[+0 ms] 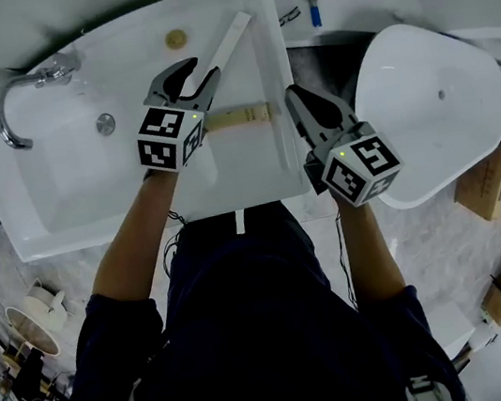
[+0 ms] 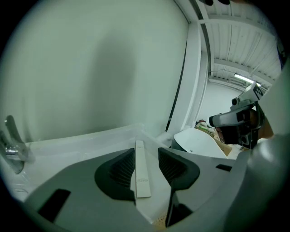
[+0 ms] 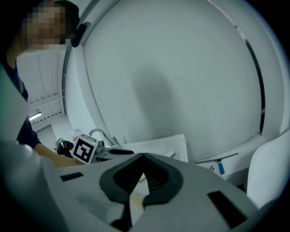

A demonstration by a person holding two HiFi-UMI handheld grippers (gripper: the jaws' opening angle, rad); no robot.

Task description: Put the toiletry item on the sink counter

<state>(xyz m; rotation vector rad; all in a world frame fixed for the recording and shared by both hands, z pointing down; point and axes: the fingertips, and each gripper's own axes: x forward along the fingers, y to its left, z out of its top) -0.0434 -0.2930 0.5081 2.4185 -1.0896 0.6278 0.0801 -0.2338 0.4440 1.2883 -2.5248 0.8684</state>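
A long flat white box lies slantwise on the sink counter, right of the basin. My left gripper is open, its jaws either side of the box's near end. In the left gripper view the box rests on the counter between the two ribbed pads, and neither pad presses on it. My right gripper hovers at the counter's right edge. It is shut, its tips meet, and it holds nothing.
A beige wooden strip lies across the counter between the grippers. The basin with its drain and chrome faucet is on the left. A round beige piece sits at the back rim. A white toilet stands to the right.
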